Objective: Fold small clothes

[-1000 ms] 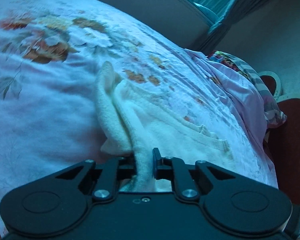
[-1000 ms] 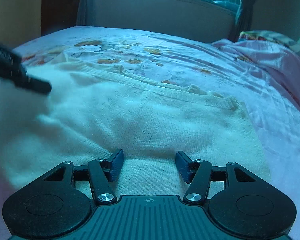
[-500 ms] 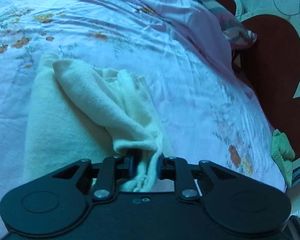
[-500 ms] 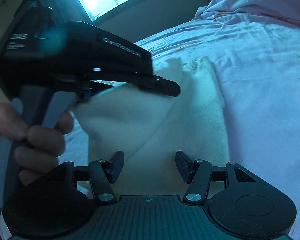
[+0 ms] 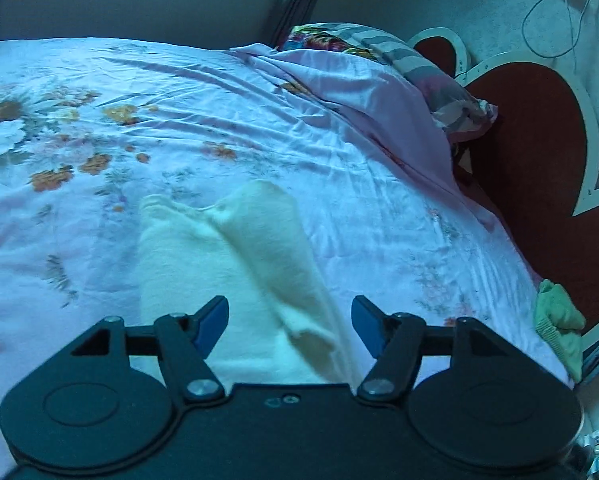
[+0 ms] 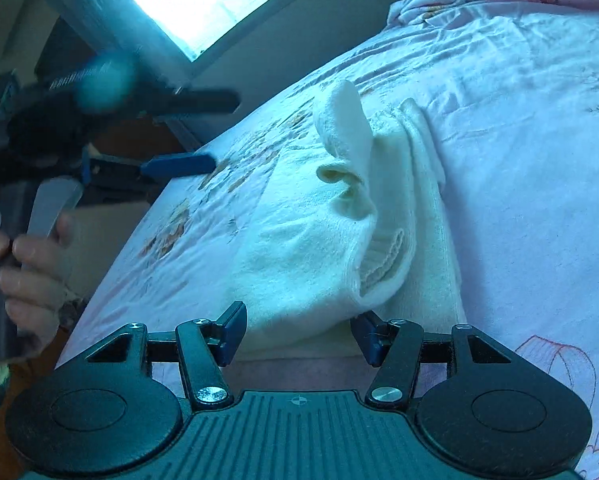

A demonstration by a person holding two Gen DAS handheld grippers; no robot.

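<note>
A cream knitted garment (image 5: 235, 264) lies on the floral bedsheet (image 5: 219, 120), partly folded, with one sleeve laid over its body. My left gripper (image 5: 289, 322) is open and empty just above its near part. In the right wrist view the garment (image 6: 339, 240) lies bunched with the sleeve draped over it. My right gripper (image 6: 299, 334) is open, its jaws either side of the garment's near edge. The left gripper (image 6: 187, 132) shows there at the left, open and held in a hand above the bed.
A pink pillow (image 5: 359, 92) and a striped floral cloth (image 5: 379, 48) lie at the bed's far right. A red heart-shaped headboard (image 5: 539, 160) stands to the right. A green cloth (image 5: 559, 320) lies at the bed's right edge. A window (image 6: 195, 4) is behind.
My left gripper has opened and let go of the sleeve, which now lies over the garment. It has pulled back left and up. My right gripper stays open near the garment's edge.
</note>
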